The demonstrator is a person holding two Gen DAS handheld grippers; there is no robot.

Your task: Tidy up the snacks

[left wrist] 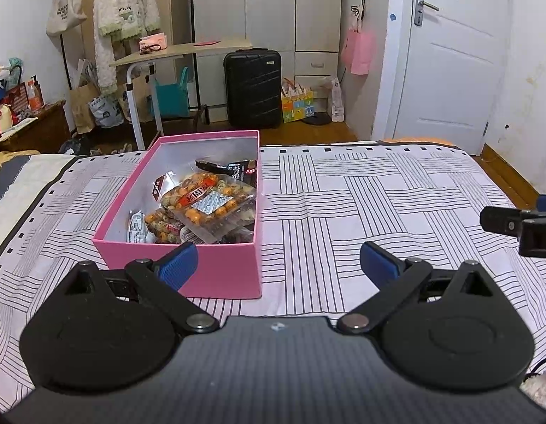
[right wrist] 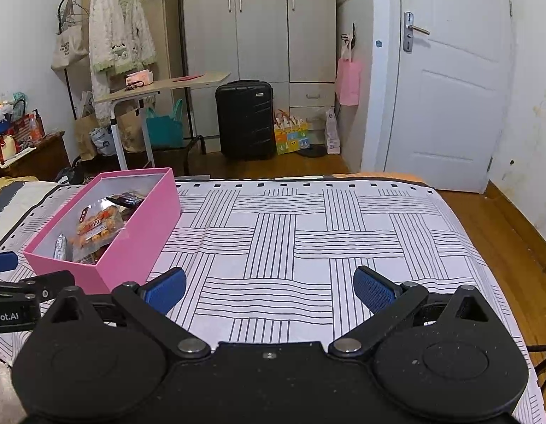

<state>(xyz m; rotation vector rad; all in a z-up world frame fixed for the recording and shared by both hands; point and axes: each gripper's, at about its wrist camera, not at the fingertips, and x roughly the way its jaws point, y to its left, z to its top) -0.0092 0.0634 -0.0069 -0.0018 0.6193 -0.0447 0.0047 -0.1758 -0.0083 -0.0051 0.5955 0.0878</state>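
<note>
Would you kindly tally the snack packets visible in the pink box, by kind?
Clear bags of orange-speckled snacks: 2
Dark wrapped packets: 1
Small white-labelled packets: 1
Total visible in the pink box: 4; anything buried underneath is hidden.

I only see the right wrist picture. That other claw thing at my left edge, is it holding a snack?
Observer: No. The left gripper is wide open, nothing between its fingers.
Operator: What is it pointing at?
Observer: The pink box; its near end wall is just ahead, slightly left.
Operator: Anything in there I can't see?
Observer: A dark packet in the near right corner, under the clear bag of orange snacks.
</note>
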